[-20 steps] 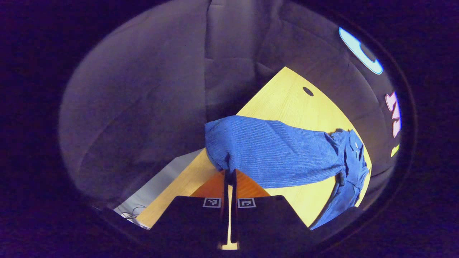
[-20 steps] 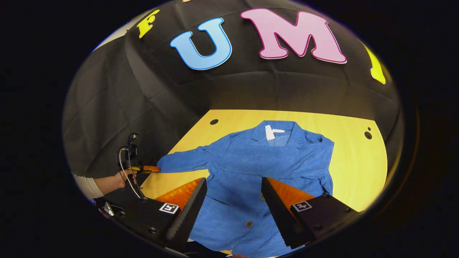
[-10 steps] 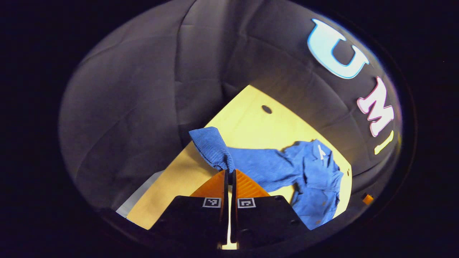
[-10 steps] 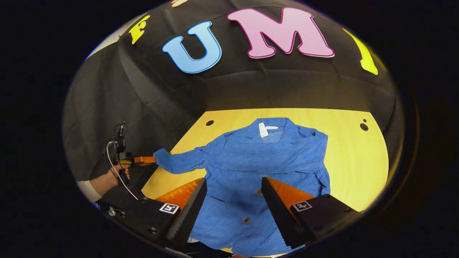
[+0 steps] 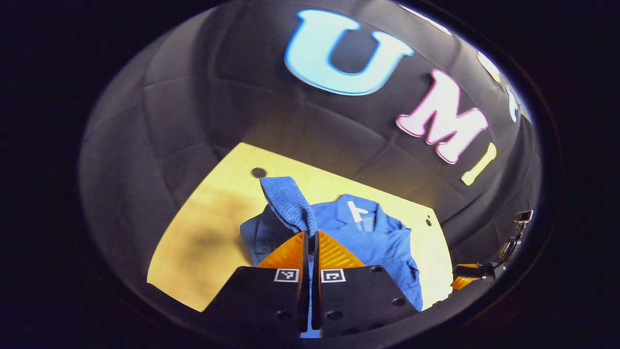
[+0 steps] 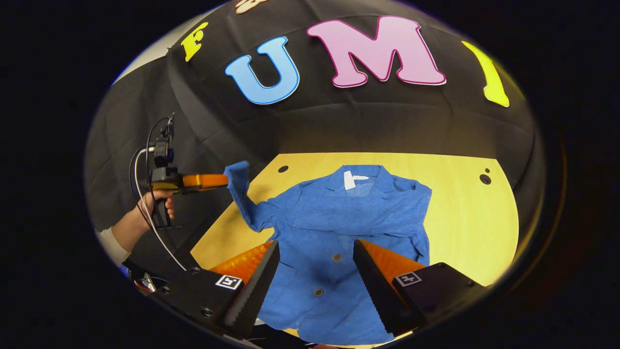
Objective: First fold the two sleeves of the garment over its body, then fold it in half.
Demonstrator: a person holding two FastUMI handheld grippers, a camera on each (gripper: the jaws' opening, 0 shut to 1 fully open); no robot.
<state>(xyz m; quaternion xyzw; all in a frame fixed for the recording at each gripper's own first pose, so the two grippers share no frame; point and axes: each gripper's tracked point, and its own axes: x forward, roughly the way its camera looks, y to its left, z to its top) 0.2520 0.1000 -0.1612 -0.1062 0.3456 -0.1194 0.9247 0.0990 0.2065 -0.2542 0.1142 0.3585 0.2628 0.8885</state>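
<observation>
Half a sleeve fold so far: my left gripper is clamped on the cuff of the blue corduroy jacket, lifted off the yellow wooden table. I've got my right gripper hanging spread over the jacket's front, so both sleeve folds and the halving are left.

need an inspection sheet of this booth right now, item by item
surface: wooden table, round holes near its far corners
job's things: blue jacket lies front up, collar far; its sleeve is lifted off the table
clutter: nothing seen
grippers: left tool shut on the sleeve cuff, held by a hand; right tool open above the jacket's lower front
cables: cable loops from the left tool
surroundings: black cloth wall
</observation>
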